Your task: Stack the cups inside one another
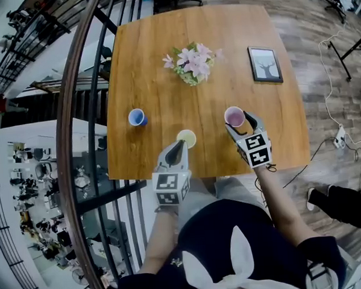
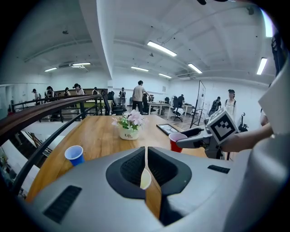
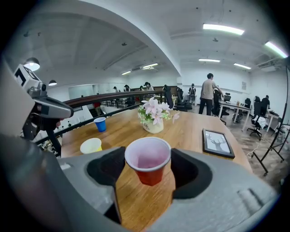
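**Carry the red cup level and seat it squarely in the yellow one**

The right gripper [image 1: 240, 124] has its jaws spread wide around the red cup [image 3: 148, 159], pads against the cup's sides just under the rim. The cup hangs upright, mouth up, its base apparently clear of the table [image 1: 165, 87]. This looks like the carry of the first stacking move. The hold is near the widest the jaws go, so the wrist should stay steady and the squeeze no harder, or the thin wall may buckle.

The left gripper [image 1: 179, 148] has its jaws pressed together with nothing in them. Only a sliver of the yellow cup [image 1: 187, 138] shows through the seam, and the right gripper view shows that cup standing free just below the left tip.

The yellow cup is the likely target, just left of the red one and slightly nearer. Centre the red base over its mouth, lower straight down, and let go only once it is seated. The left gripper crowds that mouth and should back off.

The blue cup [image 1: 137, 117] stands further left, well apart.
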`<action>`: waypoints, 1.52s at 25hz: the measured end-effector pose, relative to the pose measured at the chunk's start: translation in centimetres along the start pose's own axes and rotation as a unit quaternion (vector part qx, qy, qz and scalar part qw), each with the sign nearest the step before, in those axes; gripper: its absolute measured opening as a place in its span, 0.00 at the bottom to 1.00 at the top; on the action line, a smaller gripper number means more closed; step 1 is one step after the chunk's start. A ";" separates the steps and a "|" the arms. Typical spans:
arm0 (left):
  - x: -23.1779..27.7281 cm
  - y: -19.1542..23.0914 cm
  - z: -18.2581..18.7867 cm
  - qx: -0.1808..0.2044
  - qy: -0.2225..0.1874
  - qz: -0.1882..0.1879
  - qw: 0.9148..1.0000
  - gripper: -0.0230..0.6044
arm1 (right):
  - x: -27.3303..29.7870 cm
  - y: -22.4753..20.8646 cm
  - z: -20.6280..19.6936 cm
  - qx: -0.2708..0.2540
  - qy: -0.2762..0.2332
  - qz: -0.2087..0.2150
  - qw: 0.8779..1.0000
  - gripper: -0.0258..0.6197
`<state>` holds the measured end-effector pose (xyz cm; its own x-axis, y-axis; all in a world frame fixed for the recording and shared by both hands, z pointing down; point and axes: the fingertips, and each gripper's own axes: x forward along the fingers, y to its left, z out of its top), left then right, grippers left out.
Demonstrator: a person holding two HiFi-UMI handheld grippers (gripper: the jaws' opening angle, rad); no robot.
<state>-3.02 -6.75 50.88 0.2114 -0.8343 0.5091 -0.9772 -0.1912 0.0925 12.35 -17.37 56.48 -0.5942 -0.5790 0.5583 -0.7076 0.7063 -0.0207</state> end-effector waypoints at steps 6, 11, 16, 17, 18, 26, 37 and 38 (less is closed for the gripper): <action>-0.1 3.2 0.9 -0.009 -0.010 -0.010 1.000 0.09 | -1.2 0.8 4.4 -0.004 -0.043 -0.028 0.999 0.52; -0.8 6.1 1.8 -0.007 -0.018 -0.017 1.000 0.09 | -2.3 2.1 8.7 -0.008 -0.081 -0.049 0.996 0.52; -1.6 8.8 2.4 -0.011 -0.026 -0.014 0.999 0.09 | -3.2 4.1 12.3 -0.018 -0.110 -0.057 0.992 0.52; -1.8 9.3 2.4 -0.012 -0.027 -0.015 0.999 0.09 | -3.2 4.5 12.7 -0.019 -0.114 -0.057 0.992 0.52; -1.9 9.7 2.4 -0.014 -0.028 -0.015 0.999 0.09 | -3.2 4.8 13.2 -0.020 -0.118 -0.058 0.991 0.52; -2.9 11.9 1.8 -0.019 -0.028 -0.019 0.999 0.09 | -3.3 7.6 15.5 -0.031 -0.134 -0.056 0.989 0.52; -3.9 13.0 0.9 -0.022 -0.028 -0.020 0.999 0.09 | -3.0 10.9 15.7 -0.032 -0.139 -0.036 0.989 0.52; -3.9 13.1 0.9 -0.022 -0.029 -0.020 0.999 0.09 | -2.9 11.2 15.7 -0.032 -0.140 -0.033 0.989 0.52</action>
<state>-16.59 -6.40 49.35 0.2491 -0.8552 0.4544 -0.9678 -0.2024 0.1497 0.15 -14.18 41.59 -0.6364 -0.7082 0.3058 -0.7279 0.6825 0.0658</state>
